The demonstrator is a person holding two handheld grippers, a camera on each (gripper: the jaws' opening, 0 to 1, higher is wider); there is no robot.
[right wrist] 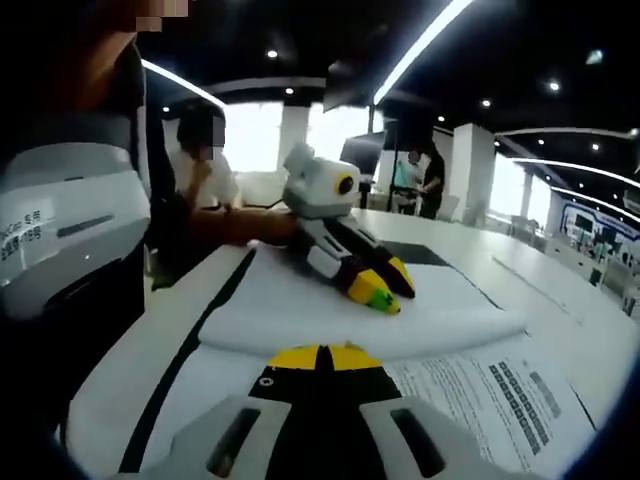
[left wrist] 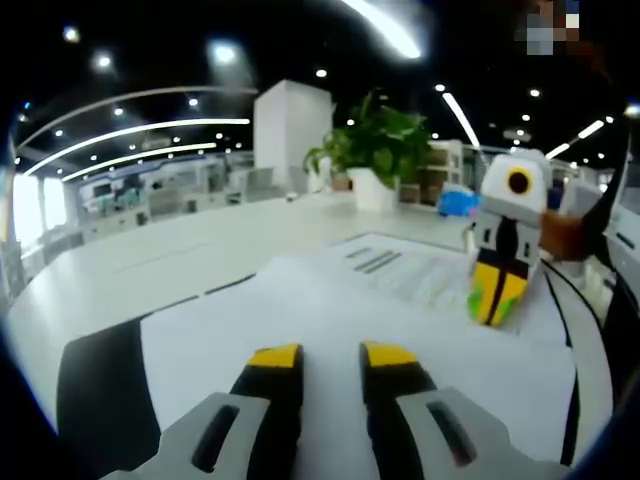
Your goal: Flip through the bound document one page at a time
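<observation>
1. Left gripper (left wrist: pixel 332 365), seen in its own view: jaws stand slightly parted with white paper showing in the gap, holding nothing. It hovers low over the blank page of the bound document (left wrist: pixel 330 310). In the right gripper view the same tool (right wrist: pixel 383 286) rests tips-down on the raised leaf.

2. Bound document lies open and flat on the white table (left wrist: pixel 150 270), near the edge closest to the person, with a dark band of the table showing beside it. One side is blank; the printed page (right wrist: pixel 500 385) lies on the other.

3. A lifted leaf (right wrist: pixel 350 320) bows in a soft hump between the two tools. Judgement: thin office paper, very light, limp, easily creased or torn at the binding. It likely slides against the sheet below, so two pages could lift together.

4. Best hold, I judge: the free outer edge or corner of a single sheet, pinched lightly, away from the bound side.

5. Right gripper (right wrist: pixel 320 357), own view: yellow tips meet with no gap, closed. Whether a page edge is nipped between them I cannot tell. In the left gripper view it (left wrist: pixel 495 300) stands tips-down on the printed side.
</observation>
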